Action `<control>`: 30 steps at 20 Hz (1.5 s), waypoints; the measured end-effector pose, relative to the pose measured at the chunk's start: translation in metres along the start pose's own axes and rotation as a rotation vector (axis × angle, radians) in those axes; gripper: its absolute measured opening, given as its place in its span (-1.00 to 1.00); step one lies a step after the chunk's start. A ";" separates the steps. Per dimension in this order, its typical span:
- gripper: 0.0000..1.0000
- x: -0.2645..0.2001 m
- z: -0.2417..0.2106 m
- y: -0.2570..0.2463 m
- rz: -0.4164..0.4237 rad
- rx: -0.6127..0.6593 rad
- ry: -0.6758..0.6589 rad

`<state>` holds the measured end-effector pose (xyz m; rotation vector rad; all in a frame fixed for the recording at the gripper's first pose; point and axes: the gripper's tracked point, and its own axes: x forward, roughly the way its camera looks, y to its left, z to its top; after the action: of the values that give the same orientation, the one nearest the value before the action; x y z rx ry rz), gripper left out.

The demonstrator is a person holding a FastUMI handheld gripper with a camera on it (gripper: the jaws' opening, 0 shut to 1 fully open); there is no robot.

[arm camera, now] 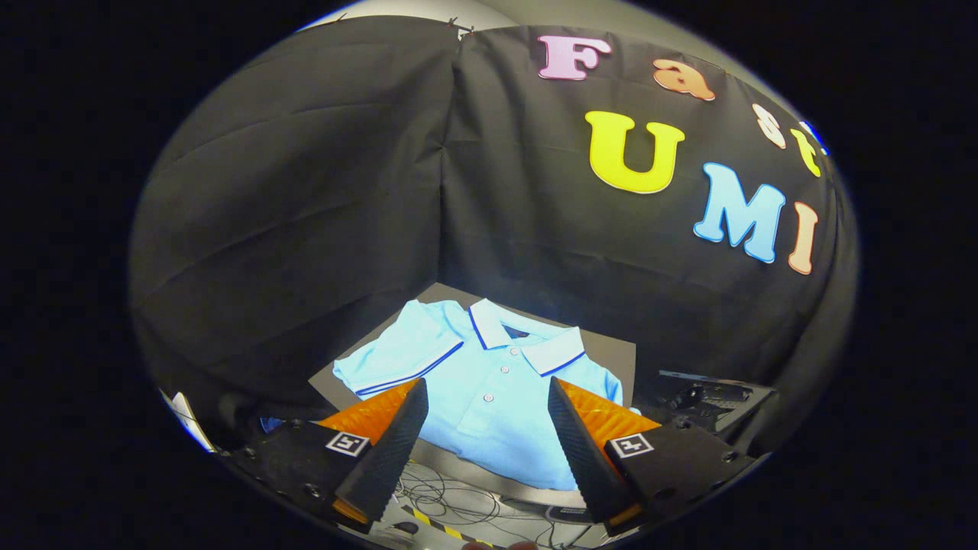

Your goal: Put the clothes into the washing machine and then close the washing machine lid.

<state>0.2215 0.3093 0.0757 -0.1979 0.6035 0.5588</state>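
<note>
i see black cloth walls meeting at a corner seam behind a dark grey tabletop. a strip of pale ceiling shows above the cloth. below the table edge, loose cables lie on a light floor beside yellow-and-black striped tape. dark equipment sits off beside the table.

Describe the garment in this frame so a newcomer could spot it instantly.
On the dark board in the booth's corner, beyond the gripper and its open fingers, lies a folded polo shirt. It is light blue, with a white, blue-trimmed collar and small buttons.
</note>
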 end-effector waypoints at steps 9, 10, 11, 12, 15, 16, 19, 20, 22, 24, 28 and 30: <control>0.97 0.062 -0.027 -0.009 -0.044 0.038 0.118; 0.97 0.065 -0.027 -0.009 -0.046 0.045 0.124; 0.97 0.068 -0.027 -0.008 -0.048 0.045 0.127; 0.97 0.070 -0.026 -0.010 -0.058 0.034 0.130; 0.97 0.075 -0.031 -0.008 -0.064 0.008 0.144; 0.97 0.077 -0.031 -0.008 -0.067 0.006 0.148; 0.97 0.084 -0.043 -0.011 -0.067 0.017 0.182; 0.97 0.087 -0.048 -0.011 -0.068 0.018 0.194; 0.97 0.090 -0.056 -0.010 -0.050 0.044 0.208; 0.96 0.091 -0.060 -0.011 -0.039 0.096 0.214; 0.96 0.091 -0.057 -0.009 -0.018 0.102 0.201; 0.97 0.091 -0.058 -0.008 -0.020 0.110 0.196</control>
<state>0.2596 0.3227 -0.0244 -0.1552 0.8198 0.4881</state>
